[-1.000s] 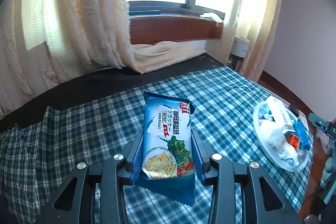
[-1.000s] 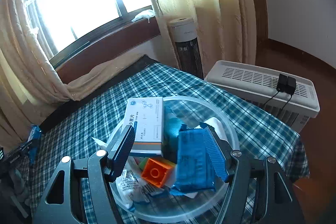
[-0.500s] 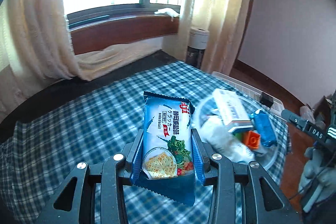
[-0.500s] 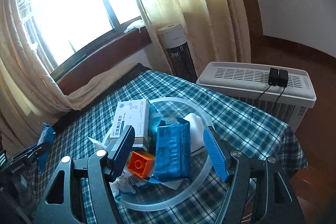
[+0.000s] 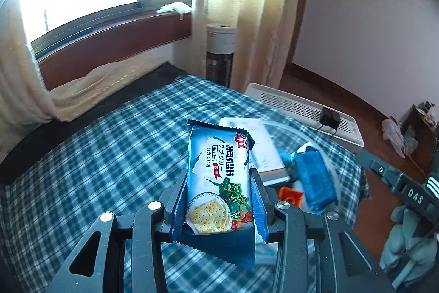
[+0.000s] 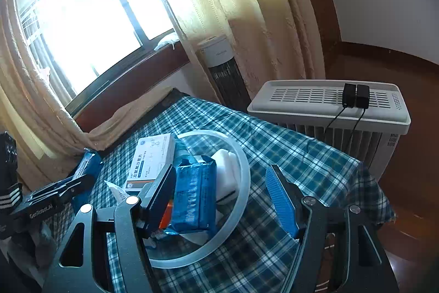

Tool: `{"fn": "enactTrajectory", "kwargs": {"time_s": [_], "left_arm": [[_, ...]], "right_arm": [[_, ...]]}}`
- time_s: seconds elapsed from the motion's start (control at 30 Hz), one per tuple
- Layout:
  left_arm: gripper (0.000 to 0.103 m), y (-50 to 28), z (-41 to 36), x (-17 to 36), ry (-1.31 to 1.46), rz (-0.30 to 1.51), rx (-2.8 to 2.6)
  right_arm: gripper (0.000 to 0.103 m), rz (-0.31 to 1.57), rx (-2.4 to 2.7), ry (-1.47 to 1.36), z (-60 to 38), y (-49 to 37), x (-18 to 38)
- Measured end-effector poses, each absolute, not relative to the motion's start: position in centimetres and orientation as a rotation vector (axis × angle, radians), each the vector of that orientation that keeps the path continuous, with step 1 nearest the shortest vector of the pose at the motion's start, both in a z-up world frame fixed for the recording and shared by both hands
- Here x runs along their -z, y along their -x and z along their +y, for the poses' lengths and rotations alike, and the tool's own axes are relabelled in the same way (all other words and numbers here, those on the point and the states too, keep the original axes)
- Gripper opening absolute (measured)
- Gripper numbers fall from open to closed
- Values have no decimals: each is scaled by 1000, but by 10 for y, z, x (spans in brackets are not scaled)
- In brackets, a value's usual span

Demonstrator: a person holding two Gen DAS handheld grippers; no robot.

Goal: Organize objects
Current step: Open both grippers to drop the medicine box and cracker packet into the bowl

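Observation:
My left gripper (image 5: 218, 201) is shut on a blue and white cracker packet (image 5: 218, 172) and holds it upright above the checked cloth, beside the clear round bowl (image 6: 241, 191). The bowl holds a white medicine box (image 6: 152, 161), a blue tissue pack (image 6: 196, 197), an orange brick (image 5: 288, 195) and a white block (image 6: 226, 172). My right gripper (image 6: 222, 199) is open and empty, its fingers straddling the bowl's right rim. The left gripper with its packet shows at the left of the right wrist view (image 6: 82, 177).
The table has a blue checked cloth (image 5: 109, 155). A white radiator (image 6: 329, 106) with two black adapters stands beyond the table's right edge. A tower fan (image 6: 219, 73), curtains and a window sill are behind. The wood floor is at the right.
My left gripper has swung right with the packet, up to the bowl. My right gripper has drawn back and to the right, off the blue tissue pack.

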State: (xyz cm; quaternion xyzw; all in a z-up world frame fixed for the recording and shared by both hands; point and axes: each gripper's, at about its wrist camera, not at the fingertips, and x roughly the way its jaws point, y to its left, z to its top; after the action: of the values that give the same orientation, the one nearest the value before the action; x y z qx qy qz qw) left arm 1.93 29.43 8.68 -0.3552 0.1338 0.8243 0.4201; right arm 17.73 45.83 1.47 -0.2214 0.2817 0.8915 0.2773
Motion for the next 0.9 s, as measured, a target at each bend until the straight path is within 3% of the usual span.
{"fn": "enactTrajectory", "kwargs": {"time_s": [0.73,0.9], "left_arm": [[45,-40,370,-56,927,433,-1964],[67,-39,366,-57,921,416,-1967]], "right_arm": [[69,807,-2363,617,483,-194,3],[69,797,-2368,620,479,-192,3]]}}
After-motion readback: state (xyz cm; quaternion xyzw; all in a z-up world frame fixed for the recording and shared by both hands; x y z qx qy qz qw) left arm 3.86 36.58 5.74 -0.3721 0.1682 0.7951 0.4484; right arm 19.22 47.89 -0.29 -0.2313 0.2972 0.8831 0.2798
